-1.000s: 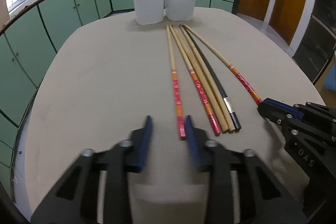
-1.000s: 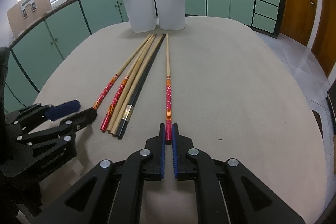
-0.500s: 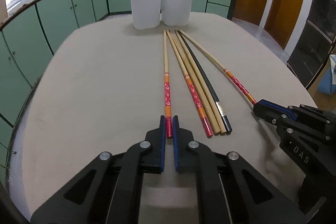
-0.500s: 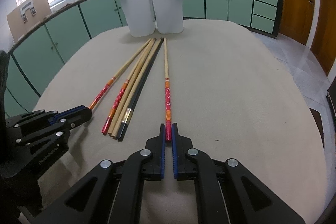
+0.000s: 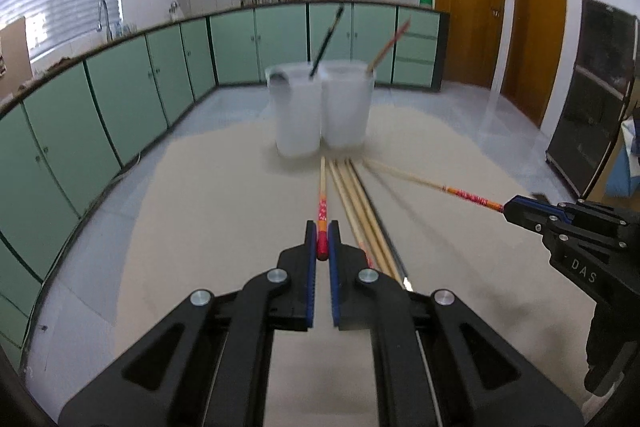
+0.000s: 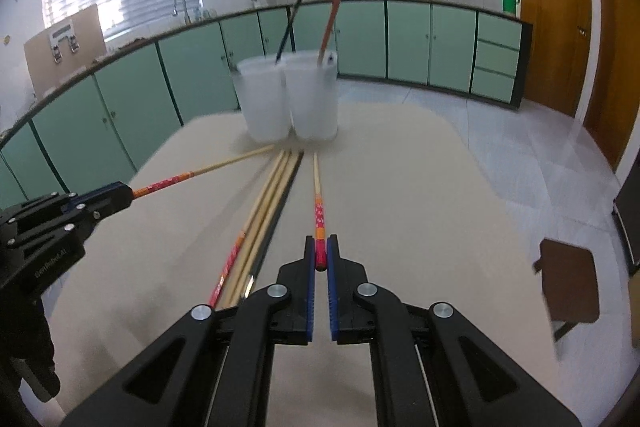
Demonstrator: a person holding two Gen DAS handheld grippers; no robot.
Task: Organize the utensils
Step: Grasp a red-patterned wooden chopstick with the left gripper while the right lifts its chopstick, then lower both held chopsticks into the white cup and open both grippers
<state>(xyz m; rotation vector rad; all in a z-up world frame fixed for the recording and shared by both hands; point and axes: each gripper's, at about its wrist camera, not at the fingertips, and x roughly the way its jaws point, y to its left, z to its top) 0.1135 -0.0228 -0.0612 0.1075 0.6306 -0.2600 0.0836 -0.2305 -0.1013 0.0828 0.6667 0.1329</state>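
Each chopstick runs straight ahead of its jaws toward the two white cups (image 5: pixel 320 115); the left gripper (image 5: pixel 322 247) pinches the red end of one chopstick (image 5: pixel 322 211); the right gripper (image 6: pixel 321 253) pinches another (image 6: pixel 319 211), both about equally near.

Both claws (image 5: pixel 322 241) (image 6: pixel 321 247) lifted their red-ended chopsticks' (image 5: pixel 322 213) (image 6: pixel 319 215) gripped ends off the table (image 5: pixel 200 227).
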